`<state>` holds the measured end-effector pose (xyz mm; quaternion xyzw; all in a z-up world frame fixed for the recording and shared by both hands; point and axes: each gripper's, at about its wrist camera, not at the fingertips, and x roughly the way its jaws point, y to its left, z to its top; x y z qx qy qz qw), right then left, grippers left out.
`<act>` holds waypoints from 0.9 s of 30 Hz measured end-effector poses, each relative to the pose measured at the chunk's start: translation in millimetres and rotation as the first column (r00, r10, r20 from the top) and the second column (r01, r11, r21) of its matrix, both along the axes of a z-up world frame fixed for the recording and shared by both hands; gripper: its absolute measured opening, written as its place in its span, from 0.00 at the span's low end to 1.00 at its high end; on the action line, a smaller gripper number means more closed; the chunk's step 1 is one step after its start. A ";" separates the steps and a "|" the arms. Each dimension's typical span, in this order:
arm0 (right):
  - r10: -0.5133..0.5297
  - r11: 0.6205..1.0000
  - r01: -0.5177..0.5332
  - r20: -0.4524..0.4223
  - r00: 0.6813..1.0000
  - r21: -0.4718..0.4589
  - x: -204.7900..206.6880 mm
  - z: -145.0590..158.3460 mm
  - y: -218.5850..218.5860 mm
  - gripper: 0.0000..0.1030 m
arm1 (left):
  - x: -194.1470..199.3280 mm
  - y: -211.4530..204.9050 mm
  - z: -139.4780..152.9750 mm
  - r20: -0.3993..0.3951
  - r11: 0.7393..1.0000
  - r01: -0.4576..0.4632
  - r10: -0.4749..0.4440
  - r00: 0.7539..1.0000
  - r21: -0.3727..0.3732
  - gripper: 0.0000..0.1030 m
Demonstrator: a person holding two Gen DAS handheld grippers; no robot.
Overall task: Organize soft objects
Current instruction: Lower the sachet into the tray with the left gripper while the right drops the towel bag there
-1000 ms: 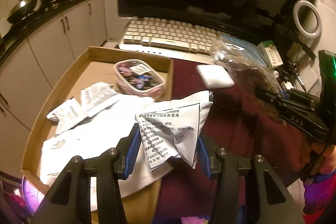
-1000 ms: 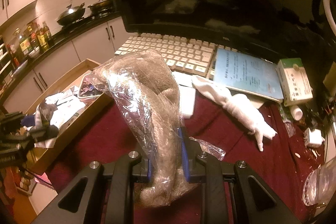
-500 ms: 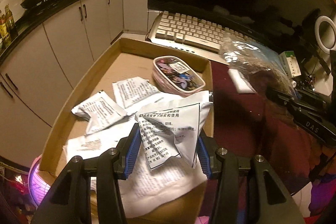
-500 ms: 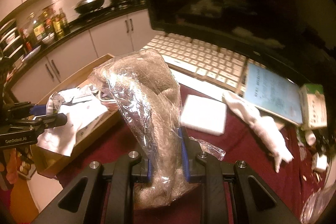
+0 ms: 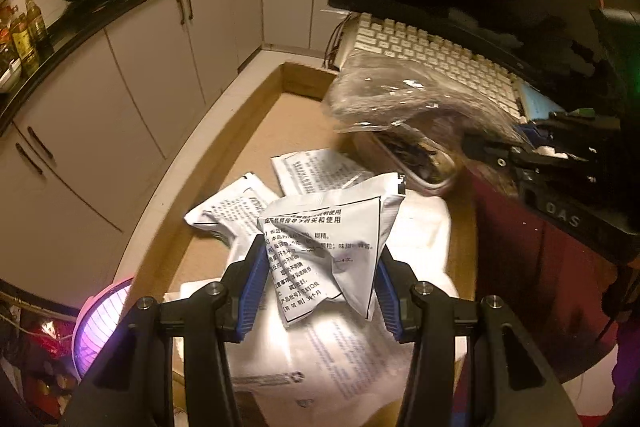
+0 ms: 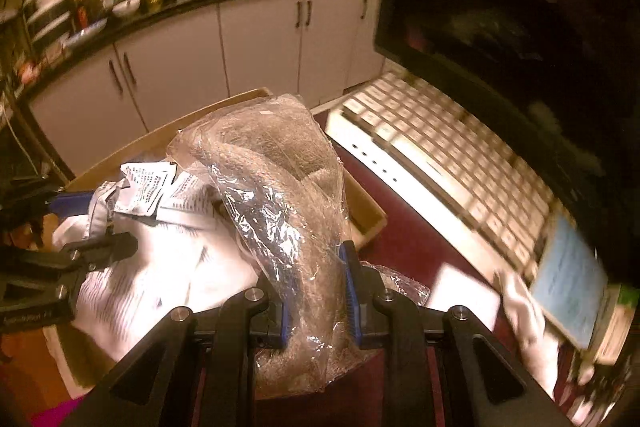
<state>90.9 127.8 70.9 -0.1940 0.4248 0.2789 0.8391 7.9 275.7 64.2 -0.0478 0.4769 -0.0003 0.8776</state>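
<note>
A white sachet (image 5: 332, 251) is pinched by the left gripper (image 5: 320, 291), a plastic-wrapped bundle (image 6: 288, 195) by the right gripper (image 6: 316, 291); over the cardboard box (image 5: 280, 115) (crowded), collision is risked.

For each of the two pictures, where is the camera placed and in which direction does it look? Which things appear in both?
Left wrist view: sits on the left gripper, looking down along its fingers, which clamp a printed sachet over the cardboard box; the right gripper enters at the right edge.
Right wrist view: sits on the right gripper, looking down along its fingers, which clamp a plastic-wrapped brown bundle by the box's rim; the left gripper shows at the left edge.
Shared: box, bundle, sachets, white keyboard, kitchen cabinets.
</note>
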 end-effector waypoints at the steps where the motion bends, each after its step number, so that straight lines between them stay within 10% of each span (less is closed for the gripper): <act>1: 0.009 1.000 -0.009 -0.001 1.000 -0.011 2.5 -1.3 5.3 0.22 | 1.6 2.5 -1.7 -0.006 1.000 -0.005 0.005 1.000 0.002 0.47; 27: 0.147 0.965 -0.134 0.040 0.988 -0.227 33.2 -26.1 94.0 0.32 | 26.0 23.5 -19.9 -0.040 1.000 -0.022 0.021 0.999 -0.022 0.60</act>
